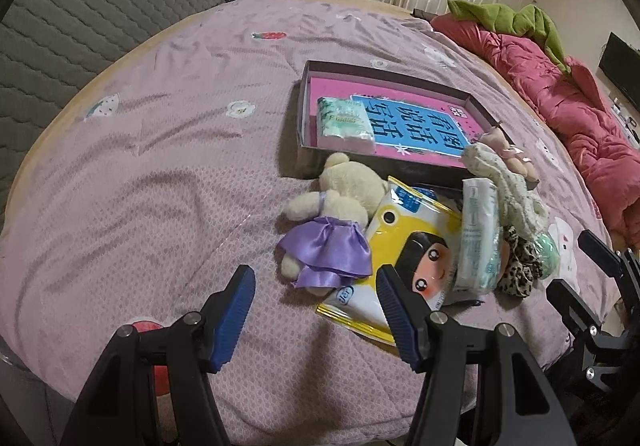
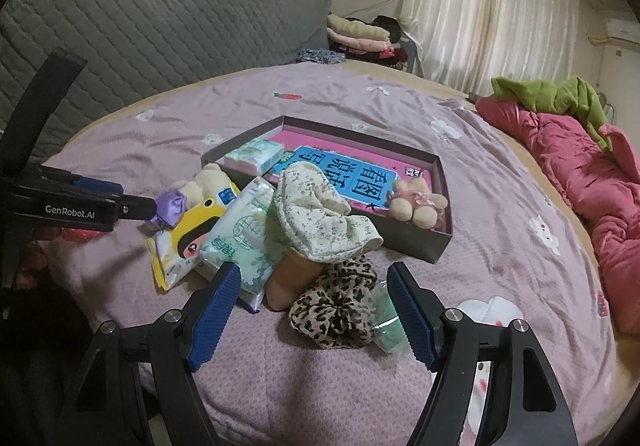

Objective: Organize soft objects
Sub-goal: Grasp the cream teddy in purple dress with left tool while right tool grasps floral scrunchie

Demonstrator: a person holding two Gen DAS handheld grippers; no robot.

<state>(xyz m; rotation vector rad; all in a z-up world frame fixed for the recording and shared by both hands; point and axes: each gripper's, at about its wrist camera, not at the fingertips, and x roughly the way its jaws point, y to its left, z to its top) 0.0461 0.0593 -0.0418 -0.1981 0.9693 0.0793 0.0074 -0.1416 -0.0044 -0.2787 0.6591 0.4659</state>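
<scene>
One shallow box [image 2: 436,242] lies beyond both claws, holding a pink book [image 1: 360,101], a tissue pack [image 1: 346,121] and a small plush [image 2: 416,205] at its near corner. The left gripper [image 1: 316,310] gapes empty just short of the bear [image 1: 336,221]; the right gripper [image 2: 314,310] gapes empty around the leopard scrunchie [image 2: 336,306]. Bare bedspread [image 1: 140,165] stretches left of the pile.

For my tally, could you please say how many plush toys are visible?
2: a purple-dressed bear on the bedspread beside the box, a pink-ribboned plush at its corner. The pile may hide more.
</scene>
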